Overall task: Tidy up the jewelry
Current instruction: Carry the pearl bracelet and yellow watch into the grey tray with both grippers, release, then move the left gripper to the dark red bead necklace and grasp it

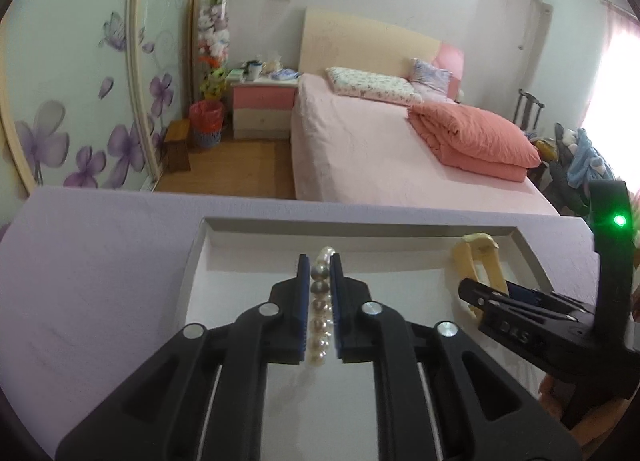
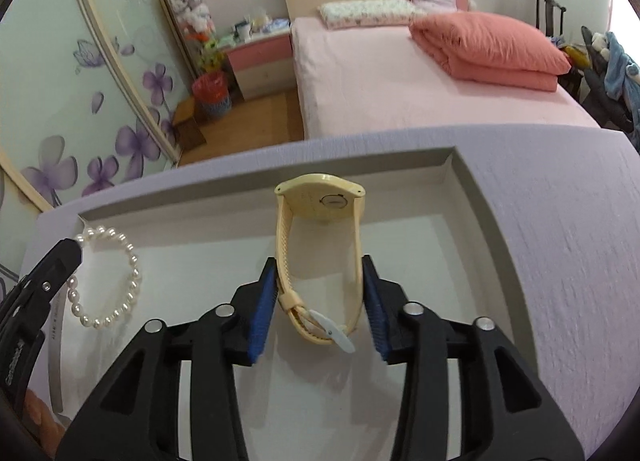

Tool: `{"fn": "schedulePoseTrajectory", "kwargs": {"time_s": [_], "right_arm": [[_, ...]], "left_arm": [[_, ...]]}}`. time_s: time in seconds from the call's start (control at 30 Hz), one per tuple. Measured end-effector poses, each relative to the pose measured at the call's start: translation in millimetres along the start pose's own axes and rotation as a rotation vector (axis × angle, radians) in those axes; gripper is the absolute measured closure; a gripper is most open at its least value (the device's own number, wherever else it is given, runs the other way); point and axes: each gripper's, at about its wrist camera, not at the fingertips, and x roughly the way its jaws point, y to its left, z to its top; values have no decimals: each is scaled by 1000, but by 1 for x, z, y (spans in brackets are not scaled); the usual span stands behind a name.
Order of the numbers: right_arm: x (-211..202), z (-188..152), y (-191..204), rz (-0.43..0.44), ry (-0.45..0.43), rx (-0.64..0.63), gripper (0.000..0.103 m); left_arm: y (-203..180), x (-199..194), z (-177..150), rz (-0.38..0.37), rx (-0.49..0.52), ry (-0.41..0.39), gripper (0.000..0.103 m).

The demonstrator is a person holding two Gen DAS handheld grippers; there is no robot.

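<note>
Left gripper (image 1: 319, 261): closed narrowly on the white beaded pearl bracelet (image 1: 320, 313), held over the shallow white rectangular tray (image 1: 224, 257).
Right gripper (image 2: 320, 281): closed around the cream rubber-strapped wristwatch (image 2: 320, 245), right of the bracelet, case tilted up.
Likely purpose: pieces are kept apart within the tray for orderly placement.

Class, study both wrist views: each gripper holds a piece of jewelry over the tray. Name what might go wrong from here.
1. The left gripper pinches the pearl bracelet by only a few beads; it may slip out or its string could strain.
2. The right gripper squeezes the yellow watch strap loop sideways; the loop could deform and pop free, dropping into the tray.
</note>
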Motion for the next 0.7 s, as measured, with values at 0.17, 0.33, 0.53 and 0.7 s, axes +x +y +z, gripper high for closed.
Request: {"fn": "schedulePoseTrajectory", "kwargs": {"time_s": [0.17, 0.33, 0.53, 0.7], "right_arm": [[-34, -2, -8, 39, -97, -17, 38], [-70, -11, -19, 74, -176, -2, 38], [-115, -37, -23, 99, -251, -31, 38], [-153, -78, -26, 95, -327, -77, 34]], "left_arm": [[19, -16, -1, 10, -53, -27, 61], [38, -50, -8, 37, -76, -68, 55], [56, -108, -31, 71, -86, -139, 43], [65, -164, -71, 110, -78, -215, 28]]}}
